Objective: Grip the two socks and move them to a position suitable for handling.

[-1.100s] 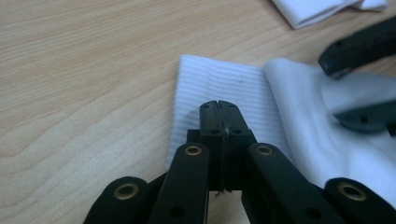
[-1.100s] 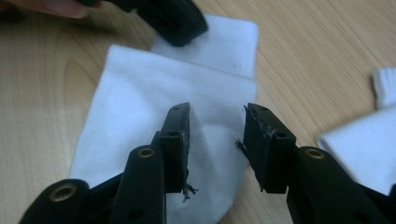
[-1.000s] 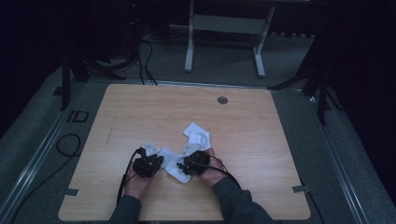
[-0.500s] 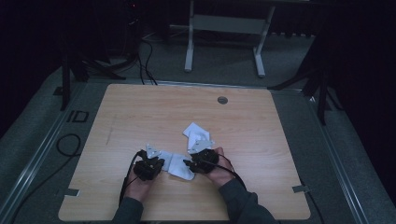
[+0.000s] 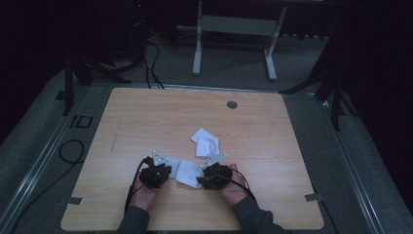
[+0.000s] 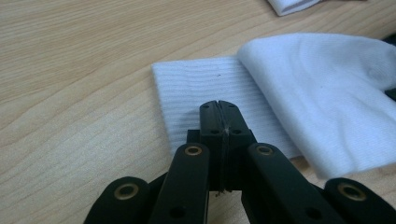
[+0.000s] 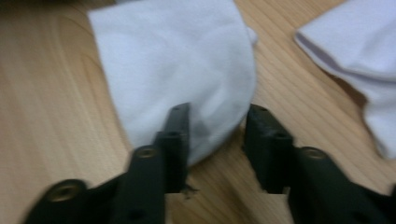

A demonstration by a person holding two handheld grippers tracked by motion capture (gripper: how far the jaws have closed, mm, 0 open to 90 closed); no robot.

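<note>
A white sock (image 5: pixel 185 170) lies flat near the table's front edge between my two grippers. My left gripper (image 6: pixel 218 109) is shut, its joined tips resting on the sock's ribbed cuff (image 6: pixel 196 84); in the high view the left gripper (image 5: pixel 163 171) sits at the sock's left end. My right gripper (image 7: pixel 217 121) is open and its jaws have just been closing, with the sock's rounded toe end (image 7: pixel 177 60) between them, unpinched. In the high view the right gripper (image 5: pixel 202 179) is at the sock's right end. A second white sock (image 5: pixel 205 144) lies crumpled just beyond.
The wooden table (image 5: pixel 146 117) has a round grommet (image 5: pixel 232 104) at its far edge. The second sock (image 7: pixel 355 46) lies close to the right gripper's right jaw. A metal stand (image 5: pixel 234 29) and cables are on the floor beyond.
My right gripper has shifted to the right, away from the left one, and more of the sock shows between them. The left gripper has stayed put.
</note>
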